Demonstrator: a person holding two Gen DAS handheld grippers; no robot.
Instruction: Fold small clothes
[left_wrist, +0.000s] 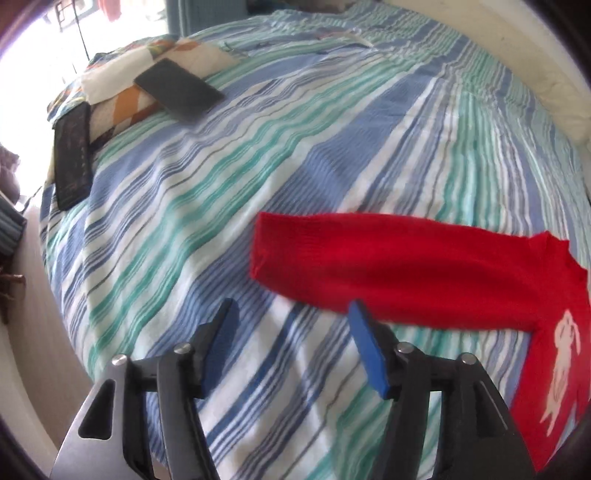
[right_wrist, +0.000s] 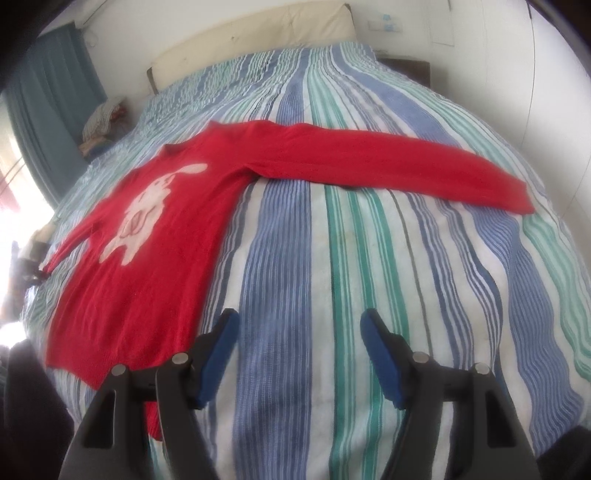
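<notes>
A small red sweater (right_wrist: 155, 243) with a white rabbit figure (right_wrist: 147, 214) lies flat on the striped bedspread (right_wrist: 332, 258). One sleeve (right_wrist: 388, 162) stretches out to the right in the right wrist view. In the left wrist view the other sleeve (left_wrist: 369, 266) lies straight, its cuff pointing left. My left gripper (left_wrist: 291, 314) is open just in front of this sleeve, with nothing between its blue pads. My right gripper (right_wrist: 299, 325) is open above bare bedspread beside the sweater's lower hem, its left finger (right_wrist: 218, 354) over the hem's corner.
Two dark flat devices (left_wrist: 177, 88) (left_wrist: 72, 155) rest on a patterned cloth (left_wrist: 122, 99) near the bed's far left corner. A padded headboard (right_wrist: 251, 40) and a wall close off the bed's far end. A blue curtain (right_wrist: 48, 103) hangs at the left.
</notes>
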